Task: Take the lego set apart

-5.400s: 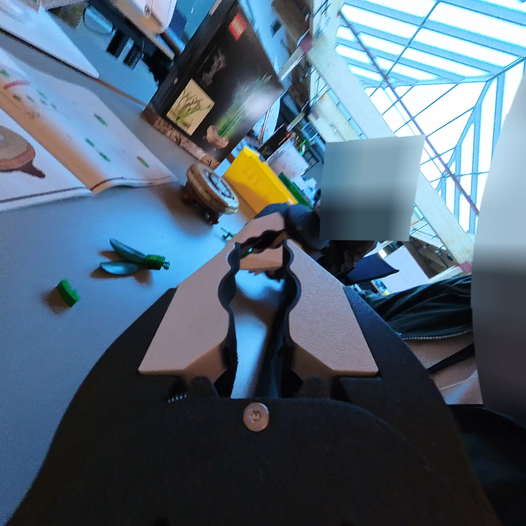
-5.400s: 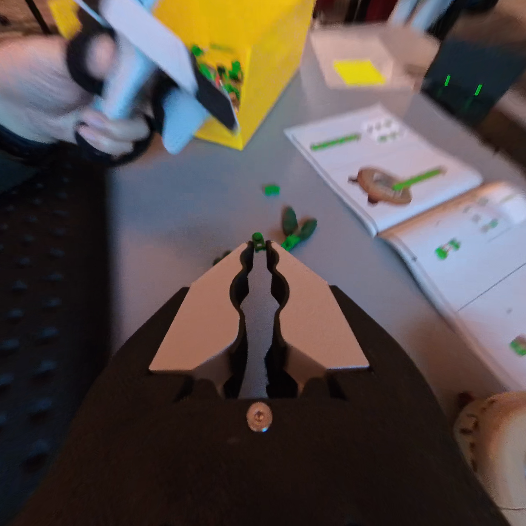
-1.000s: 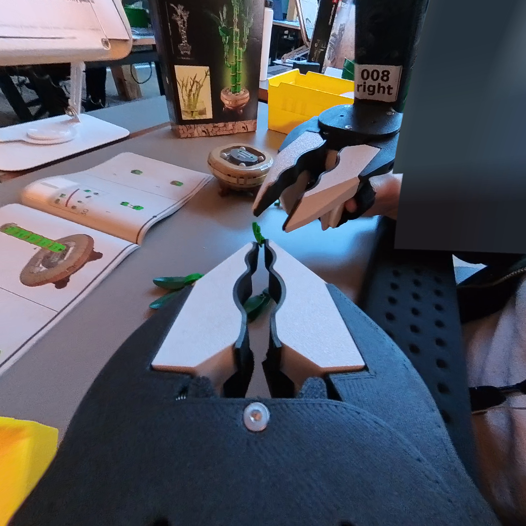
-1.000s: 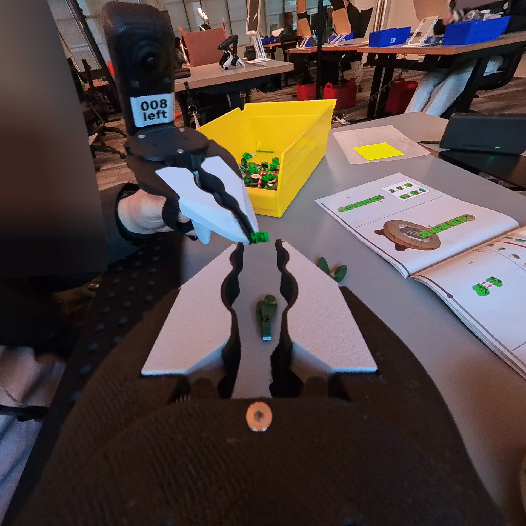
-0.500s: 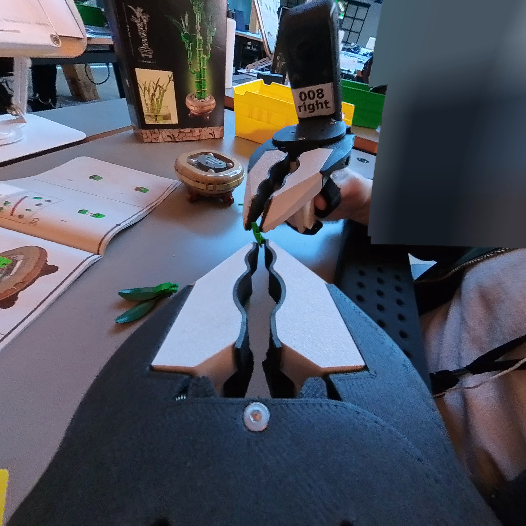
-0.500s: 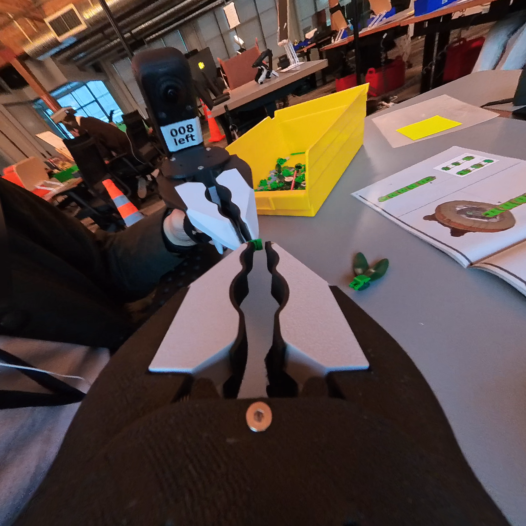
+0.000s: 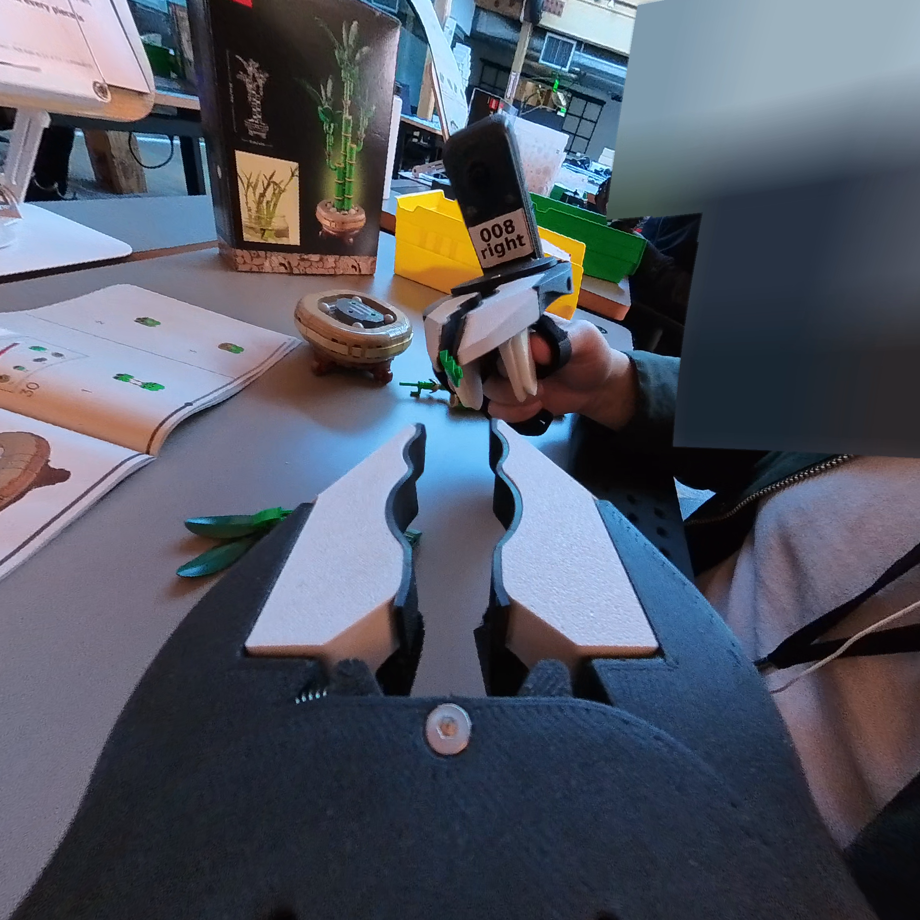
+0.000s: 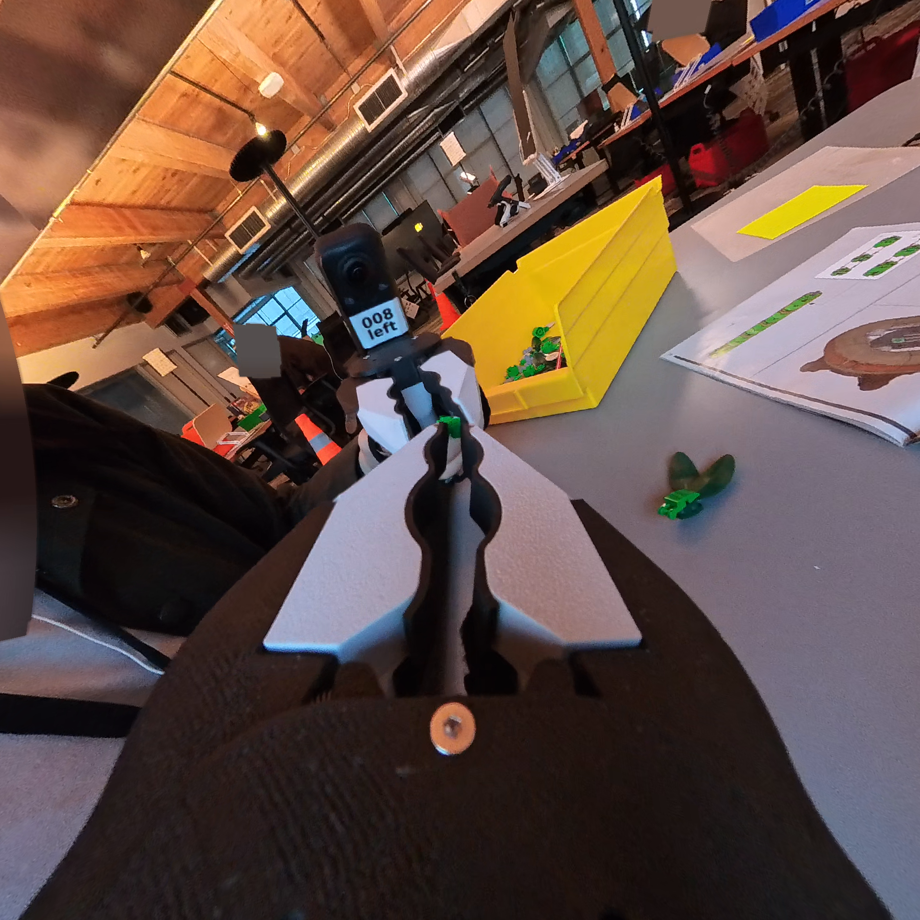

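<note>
My left gripper (image 7: 457, 432) is released, its jaws spread above the grey worktop (image 7: 279, 448). My right gripper (image 8: 452, 432) is clenched on a small green piece (image 8: 451, 426), held up off the surface. Leaves (image 8: 697, 483) lie loose nearby, beside an open manual (image 7: 124, 358), the round base (image 7: 353, 328) and a yellow bin (image 8: 597, 308). Behind: a workshop hall with a timber ceiling (image 8: 149, 164) and ducts.

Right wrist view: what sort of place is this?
Probably a shared workshop in a converted warehouse: exposed wooden ceiling beams, silver metal ducts, rows of grey worktables.
</note>
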Demonstrator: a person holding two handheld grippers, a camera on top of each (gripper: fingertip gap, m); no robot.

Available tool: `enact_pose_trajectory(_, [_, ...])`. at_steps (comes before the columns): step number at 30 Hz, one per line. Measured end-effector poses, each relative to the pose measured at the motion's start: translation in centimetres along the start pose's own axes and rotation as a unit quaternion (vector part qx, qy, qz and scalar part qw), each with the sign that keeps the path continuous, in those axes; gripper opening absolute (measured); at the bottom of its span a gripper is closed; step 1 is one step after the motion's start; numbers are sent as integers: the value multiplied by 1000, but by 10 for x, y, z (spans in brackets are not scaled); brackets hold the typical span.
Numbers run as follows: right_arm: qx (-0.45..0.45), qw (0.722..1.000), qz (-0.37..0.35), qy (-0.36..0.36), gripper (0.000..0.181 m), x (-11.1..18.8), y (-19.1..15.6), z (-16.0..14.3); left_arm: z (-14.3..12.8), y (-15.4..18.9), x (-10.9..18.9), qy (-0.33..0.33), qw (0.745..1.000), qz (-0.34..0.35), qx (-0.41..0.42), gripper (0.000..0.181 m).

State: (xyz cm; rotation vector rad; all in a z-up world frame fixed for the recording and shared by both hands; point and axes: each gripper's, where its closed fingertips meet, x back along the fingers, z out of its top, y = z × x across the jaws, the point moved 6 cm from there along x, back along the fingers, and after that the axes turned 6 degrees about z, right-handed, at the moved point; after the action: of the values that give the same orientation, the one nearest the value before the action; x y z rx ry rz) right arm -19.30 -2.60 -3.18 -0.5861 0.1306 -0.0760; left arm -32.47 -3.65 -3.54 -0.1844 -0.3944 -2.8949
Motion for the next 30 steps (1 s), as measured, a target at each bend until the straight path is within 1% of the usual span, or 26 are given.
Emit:
enact_pose_trajectory(8, [56,996,-24,-64,4,-11,-2,-13,-2,2,-3,-11,1000,-4,-5,18])
enact_pose_trajectory(9, [61,995,-24,-70,4,-13,-3,-14,-3,2,-3,-13,1000,-3,-7,16])
enact_pose_trajectory(10, [66,995,-26,-75,4,-14,-3,-15,-3,2,-4,-17,1000,1,-10,5])
enact_pose_trajectory(13, [83,992,-47,-78,6,-14,-1,-15,-4,-2,-3,-29,998,39,-41,4])
enact_pose_trajectory(15, [94,991,-54,-75,10,-13,-1,-14,1,-10,3,-12,991,106,-81,4])
enact_pose_trajectory(16, [95,991,-56,-74,12,-12,-1,-14,7,-17,11,10,982,158,-106,4])
enact_pose_trajectory(17, [93,991,-58,-73,12,-12,0,-13,15,-23,22,42,965,222,-132,4])
enact_pose_trajectory(18, [91,991,-57,-73,12,-12,0,-14,25,-30,38,80,940,295,-155,4])
enact_pose_trajectory(19, [89,992,-55,-74,12,-12,0,-14,34,-36,58,121,904,373,-171,4])
enact_pose_trajectory(20, [89,992,-55,-75,12,-12,0,-15,41,-42,81,159,859,453,-178,4])
enact_pose_trajectory(21, [89,991,-55,-78,12,-13,0,-15,46,-49,107,190,807,531,-174,3])
enact_pose_trajectory(22, [91,991,-57,-82,12,-13,0,-16,45,-56,129,201,761,596,-161,3])
enact_pose_trajectory(23, [93,990,-58,-85,12,-14,0,-17,40,-66,144,183,737,634,-143,4])
enact_pose_trajectory(24, [94,990,-59,-87,12,-14,1,-18,33,-78,154,150,730,658,-111,3])
enact_pose_trajectory(25, [94,990,-59,-90,12,-14,1,-18,23,-90,160,124,733,666,-65,3])
enact_pose_trajectory(26, [93,990,-58,-92,12,-15,1,-19,15,-100,163,108,741,663,-11,5])
enact_pose_trajectory(27, [92,990,-57,-93,12,-15,0,-19,10,-107,163,99,752,651,34,20])
enact_pose_trajectory(28, [92,990,-56,-93,12,-15,0,-19,9,-110,163,99,764,635,60,38])
enact_pose_trajectory(29, [94,990,-56,-93,12,-15,0,-19,9,-111,163,110,771,623,73,43])
enact_pose_trajectory(30, [96,989,-58,-92,12,-15,0,-18,10,-109,164,126,772,619,75,43])
